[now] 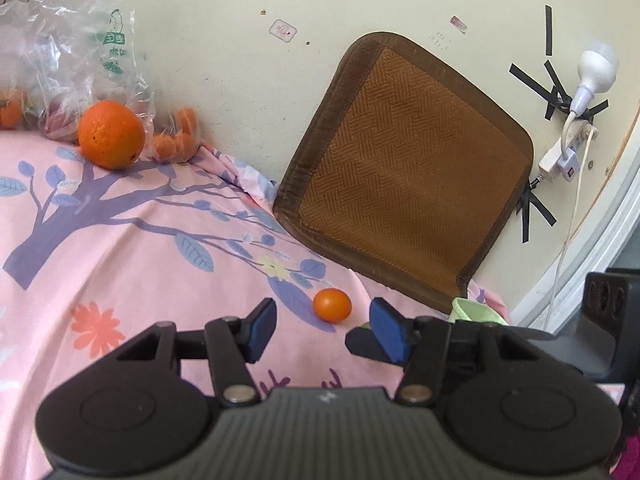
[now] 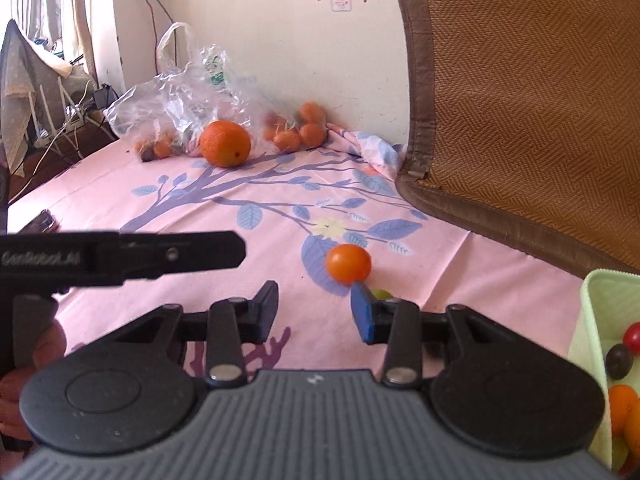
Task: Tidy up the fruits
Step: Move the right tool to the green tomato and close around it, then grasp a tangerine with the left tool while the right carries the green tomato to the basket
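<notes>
Your green container (image 2: 592,320) at the right edge of the right wrist view already holds several small fruits, so part of the sorting looks done. One small orange tomato (image 2: 348,263) lies loose on the pink bedsheet (image 2: 120,200), mid-frame. The large orange (image 2: 225,143) and the tangerines in the plastic bag (image 2: 176,96) wait upper left. Your left hand-held gripper (image 1: 320,330) and right hand-held gripper (image 2: 316,308) both stand partly open, empty.
</notes>
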Demonstrator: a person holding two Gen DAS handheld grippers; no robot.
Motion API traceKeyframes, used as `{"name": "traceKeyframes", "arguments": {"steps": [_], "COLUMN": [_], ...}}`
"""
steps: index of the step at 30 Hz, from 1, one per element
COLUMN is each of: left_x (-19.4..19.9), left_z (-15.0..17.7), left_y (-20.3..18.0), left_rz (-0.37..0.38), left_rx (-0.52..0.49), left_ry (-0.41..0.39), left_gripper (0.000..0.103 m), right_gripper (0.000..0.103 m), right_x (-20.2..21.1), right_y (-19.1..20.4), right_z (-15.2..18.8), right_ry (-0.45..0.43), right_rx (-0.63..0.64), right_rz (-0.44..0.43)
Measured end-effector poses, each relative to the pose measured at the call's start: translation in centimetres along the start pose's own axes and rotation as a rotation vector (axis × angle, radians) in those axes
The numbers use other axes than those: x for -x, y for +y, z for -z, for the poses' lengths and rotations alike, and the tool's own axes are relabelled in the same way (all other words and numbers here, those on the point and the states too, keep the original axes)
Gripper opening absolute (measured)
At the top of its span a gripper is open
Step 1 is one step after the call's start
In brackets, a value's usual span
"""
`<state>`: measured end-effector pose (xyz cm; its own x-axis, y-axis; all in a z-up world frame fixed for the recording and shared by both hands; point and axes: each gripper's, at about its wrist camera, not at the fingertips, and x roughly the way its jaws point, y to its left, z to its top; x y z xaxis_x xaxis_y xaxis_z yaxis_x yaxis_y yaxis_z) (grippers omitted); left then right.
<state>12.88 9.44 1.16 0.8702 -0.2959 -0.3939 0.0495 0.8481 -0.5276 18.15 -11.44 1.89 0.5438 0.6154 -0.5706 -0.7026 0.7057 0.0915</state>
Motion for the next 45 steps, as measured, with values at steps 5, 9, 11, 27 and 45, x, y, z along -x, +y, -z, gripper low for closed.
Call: {"name": "traceKeyframes", "arguments": {"steps": [5,9,11,27,45], "left_x": [-0.2,-0.3,-0.4,-0.8,-3.5], "left_z": [0.1,0.3,0.4,0.6,0.3], "left_y": [0.3,-0.1,-0.2,-0.8,-4.5], "left_rz": [-0.010,-0.009,-0.009,-0.014,-0.050], "left_rx": [0.007,-0.013,-0.024,-0.069,-0.288], "left_ry": [0.011,0.014,0.017,0.030,0.107], "left_gripper": [0.053,0.053,0.053,0.053,0.058], "right_gripper": [0.043,0.043,0.043,0.030,0.031], "right_x": [2.9,4.1,3.6,-1.7,6.4], "right_y": [-0.3,-3.2,-4.3,1.2,0.1], "right_z": [-0.2,-1.4,-1.5,1.8,8.5], "right_ry": [-0.093,-0.147,-0.122,0.036,-0.101], "right_rx": [-0.018,-0.132,-0.167,0.203,-0.193], "right_rz": [0.033,0.167,0.200,0.276,0.229]}}
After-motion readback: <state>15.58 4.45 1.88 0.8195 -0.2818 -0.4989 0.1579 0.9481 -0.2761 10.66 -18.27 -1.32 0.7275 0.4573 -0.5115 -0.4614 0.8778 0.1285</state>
